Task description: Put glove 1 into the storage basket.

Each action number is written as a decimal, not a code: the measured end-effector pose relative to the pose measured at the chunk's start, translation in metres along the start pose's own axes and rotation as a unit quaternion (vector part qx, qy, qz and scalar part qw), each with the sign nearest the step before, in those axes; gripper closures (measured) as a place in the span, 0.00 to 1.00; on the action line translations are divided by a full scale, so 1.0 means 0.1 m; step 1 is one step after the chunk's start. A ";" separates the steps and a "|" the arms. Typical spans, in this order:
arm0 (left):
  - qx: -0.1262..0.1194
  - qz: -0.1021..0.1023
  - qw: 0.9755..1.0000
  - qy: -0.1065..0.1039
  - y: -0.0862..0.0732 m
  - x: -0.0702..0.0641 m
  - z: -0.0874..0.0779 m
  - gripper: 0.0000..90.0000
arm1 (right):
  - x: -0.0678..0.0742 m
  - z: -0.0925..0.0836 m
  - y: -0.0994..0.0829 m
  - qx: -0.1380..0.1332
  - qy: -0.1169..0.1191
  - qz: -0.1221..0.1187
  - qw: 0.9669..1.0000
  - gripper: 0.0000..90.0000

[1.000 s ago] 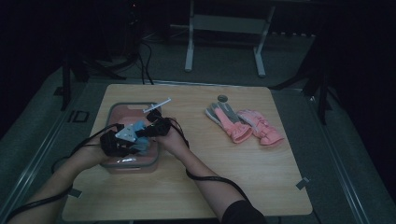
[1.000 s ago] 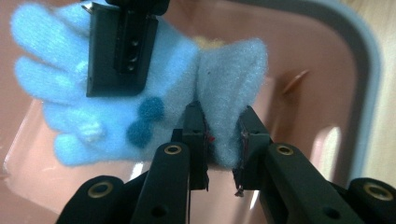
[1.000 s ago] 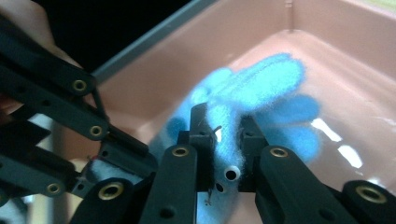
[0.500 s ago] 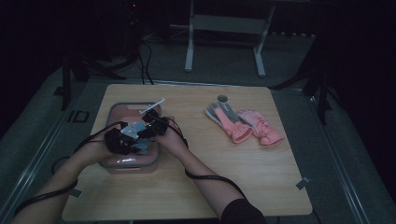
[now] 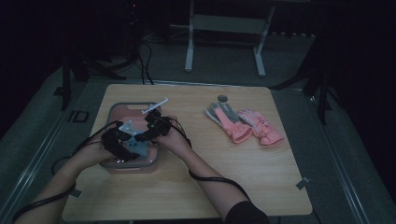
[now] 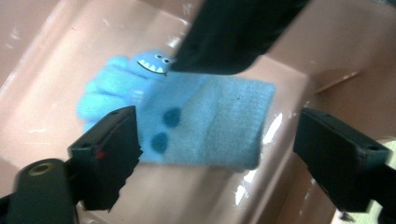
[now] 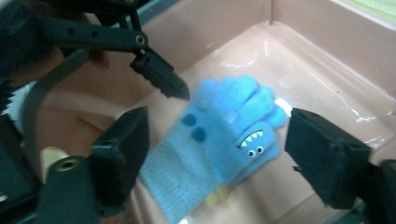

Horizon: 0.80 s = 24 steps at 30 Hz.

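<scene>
A blue glove point(image 7: 219, 144) with a toothy monster face is seen lying flat on the floor of a pink bin point(image 5: 122, 112), which stands on the bench point(image 5: 196, 186) at about nine o'clock from its middle. Both grippers are held over the bin. The jaws of the left gripper point(image 6: 219, 154) have just been opened and are now spread wide, with the cuff end of the glove lying between them but untouched by either pad. The jaws of the right gripper point(image 7: 215, 154) have likewise just been opened; the glove lies released between them, its fingers towards one o'clock in the right gripper view.

A snag is judged to be the main risk: knitted fabric could be caught on a pad's edge and dragged up as either gripper is lifted out, so that the glove would be pulled askew or draped over the bin's wall. A collision between the two grippers is also possible, since the tip of the left one is seen just beside the glove at eleven o'clock in the right gripper view. The pink gloves point(image 5: 245, 123) at three o'clock on the bench lie well apart and are not endangered.
</scene>
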<state>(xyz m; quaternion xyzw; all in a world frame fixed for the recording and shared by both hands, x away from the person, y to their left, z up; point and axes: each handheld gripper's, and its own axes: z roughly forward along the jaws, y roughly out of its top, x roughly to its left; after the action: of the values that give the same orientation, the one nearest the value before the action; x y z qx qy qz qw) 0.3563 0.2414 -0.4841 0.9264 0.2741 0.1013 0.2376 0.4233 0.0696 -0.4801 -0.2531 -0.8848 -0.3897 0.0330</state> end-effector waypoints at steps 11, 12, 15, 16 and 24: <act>-0.031 -0.002 0.999 -0.007 0.13 -0.17 -0.12 0.11 | 0.01 -0.28 -0.07 -0.028 0.019 -0.017 0.999 0.20; -0.036 0.005 0.999 -0.006 0.18 -0.21 -0.14 0.11 | 0.00 -0.34 -0.09 -0.034 0.013 -0.027 0.999 0.20; -0.043 0.015 0.999 -0.010 0.26 -0.28 -0.16 0.11 | -0.02 -0.42 -0.14 -0.037 -0.002 -0.036 0.999 0.18; -0.043 0.015 0.999 -0.010 0.26 -0.28 -0.16 0.11 | -0.02 -0.42 -0.14 -0.037 -0.002 -0.036 0.999 0.18; -0.060 0.025 0.998 -0.027 0.52 -0.50 -0.12 0.11 | -0.09 -0.69 -0.32 -0.050 -0.027 -0.044 0.997 0.15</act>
<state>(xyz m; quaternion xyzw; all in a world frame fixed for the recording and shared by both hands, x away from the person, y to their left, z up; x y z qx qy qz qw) 0.3349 0.1793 -0.4510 0.9195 0.2377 0.0984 0.2972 0.4063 -0.0015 -0.4561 -0.2259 -0.8752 -0.4272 -0.0209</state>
